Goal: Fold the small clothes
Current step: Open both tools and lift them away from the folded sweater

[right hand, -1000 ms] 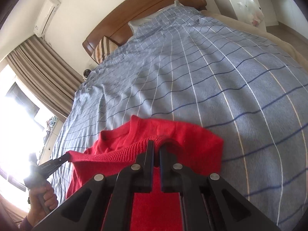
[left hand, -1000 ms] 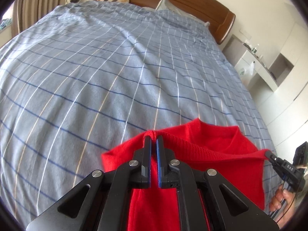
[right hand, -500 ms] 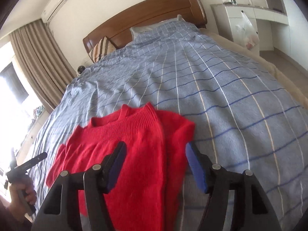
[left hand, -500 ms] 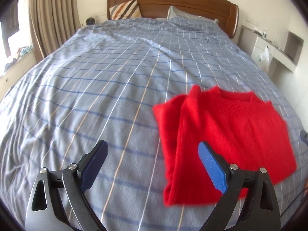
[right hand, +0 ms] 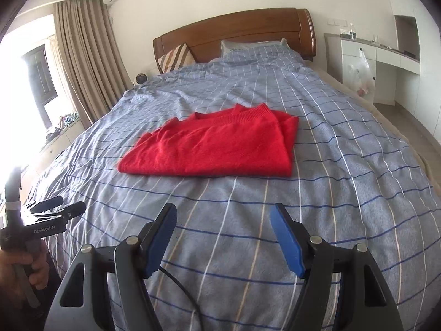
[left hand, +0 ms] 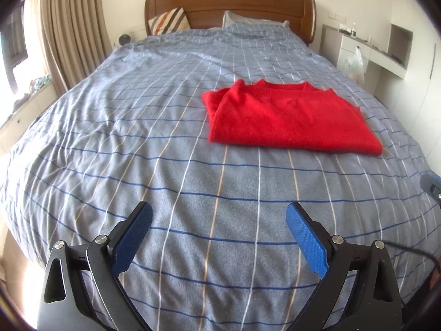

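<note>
A red knitted sweater (left hand: 289, 118) lies folded into a flat rectangle on the blue checked bed cover (left hand: 124, 143), neckline toward the headboard. My left gripper (left hand: 219, 209) hovers open over bare cover, well short of the sweater and to its left, nothing between its blue pads. In the right wrist view the sweater (right hand: 215, 149) lies ahead and slightly left; my right gripper (right hand: 223, 211) is open and holds nothing, back from the sweater's near edge. The left gripper (right hand: 55, 207) shows at that view's left edge, held by a hand (right hand: 16, 270).
A wooden headboard (left hand: 228, 5) with a striped cushion (left hand: 168, 20) and a pillow (right hand: 253, 45) closes the far end. Curtains (left hand: 74, 27) and a window sill stand on the left. A white desk (left hand: 372, 47) with a plastic bag (right hand: 361, 74) is on the right.
Both grippers were shut on the sweater's top fold a second ago. They let go, opened wide and drew back toward the foot of the bed, leaving the sweater folded flat.
</note>
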Available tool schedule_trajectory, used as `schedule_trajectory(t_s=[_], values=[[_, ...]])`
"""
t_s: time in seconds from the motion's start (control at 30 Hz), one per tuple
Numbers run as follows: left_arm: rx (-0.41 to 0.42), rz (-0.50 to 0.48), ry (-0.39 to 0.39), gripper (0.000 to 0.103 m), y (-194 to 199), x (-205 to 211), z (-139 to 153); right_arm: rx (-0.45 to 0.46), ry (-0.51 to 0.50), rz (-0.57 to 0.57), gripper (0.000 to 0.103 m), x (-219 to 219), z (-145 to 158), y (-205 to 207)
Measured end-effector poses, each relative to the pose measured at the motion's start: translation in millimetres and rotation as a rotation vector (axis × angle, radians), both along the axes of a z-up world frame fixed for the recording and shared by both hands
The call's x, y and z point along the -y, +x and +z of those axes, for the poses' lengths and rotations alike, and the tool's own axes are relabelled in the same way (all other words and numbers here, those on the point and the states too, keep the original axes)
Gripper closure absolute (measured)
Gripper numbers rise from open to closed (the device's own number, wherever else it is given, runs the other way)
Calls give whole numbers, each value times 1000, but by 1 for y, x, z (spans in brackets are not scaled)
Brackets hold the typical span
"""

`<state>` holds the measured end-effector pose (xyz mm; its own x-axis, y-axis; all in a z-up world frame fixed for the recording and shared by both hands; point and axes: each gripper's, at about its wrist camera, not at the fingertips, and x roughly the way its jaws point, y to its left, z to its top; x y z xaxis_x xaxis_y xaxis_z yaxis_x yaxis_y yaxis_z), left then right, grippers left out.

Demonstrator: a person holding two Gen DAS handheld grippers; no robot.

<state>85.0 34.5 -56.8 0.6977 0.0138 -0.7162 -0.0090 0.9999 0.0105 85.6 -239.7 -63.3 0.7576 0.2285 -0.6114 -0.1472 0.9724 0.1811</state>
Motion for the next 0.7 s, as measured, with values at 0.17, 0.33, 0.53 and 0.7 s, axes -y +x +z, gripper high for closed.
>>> schedule_trajectory(t_s=[0.17,0.33,0.53,0.7], values=[[51,-2,5,5,-14,0,17,94,-84,53,31,-29,22,-23],[82,0,28,5,-26,4,27,96,-113,79,31,-40,24,-30],[104,-3,44,5,-33,7,34,89,-126,89,31,-47,20,-42],[119,-10,62,5,-36,12,37,83,-131,94,31,-49,17,-49]])
